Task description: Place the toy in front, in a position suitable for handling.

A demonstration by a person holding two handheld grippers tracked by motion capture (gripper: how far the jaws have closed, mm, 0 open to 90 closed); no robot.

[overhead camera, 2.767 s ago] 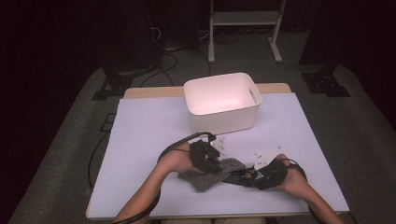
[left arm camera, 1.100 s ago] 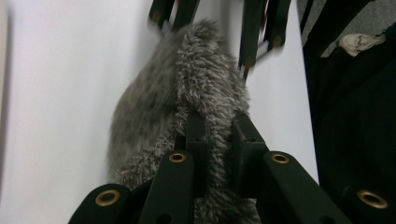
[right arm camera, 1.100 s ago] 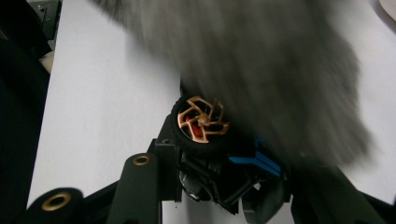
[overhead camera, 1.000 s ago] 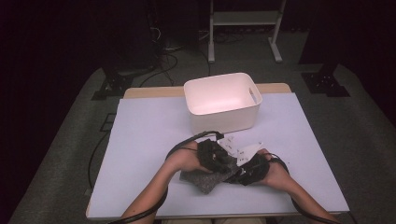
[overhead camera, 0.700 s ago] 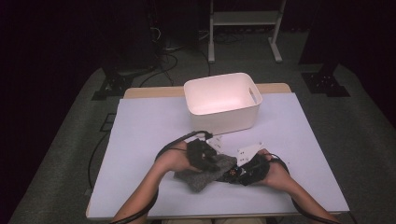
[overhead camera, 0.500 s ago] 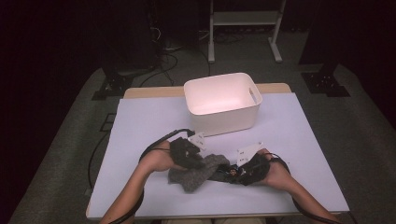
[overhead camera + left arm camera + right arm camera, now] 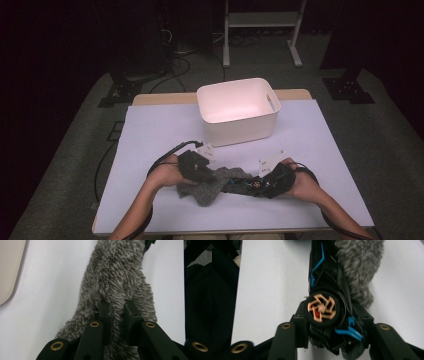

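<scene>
The left tool [image 7: 117, 315] was pinching the grey fluffy cloth [image 7: 117, 282], which lay on the white counter [image 7: 150, 135]. The right tool [image 7: 329, 322], its jaws just opening, gripped a black toy car [image 7: 324, 290] beside the cloth.

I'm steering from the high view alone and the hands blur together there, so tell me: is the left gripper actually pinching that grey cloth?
Observer: Yes, the left gripper is shut on a fold of the fuzzy grey cloth.
Operator: And the dark thing at the right gripper?
Observer: A black toy car with blue stripes, clamped between the jaws of the right gripper.
Operator: Which way is it turned?
Observer: On its side, with a copper-coloured wheel facing that gripper's camera.
</scene>
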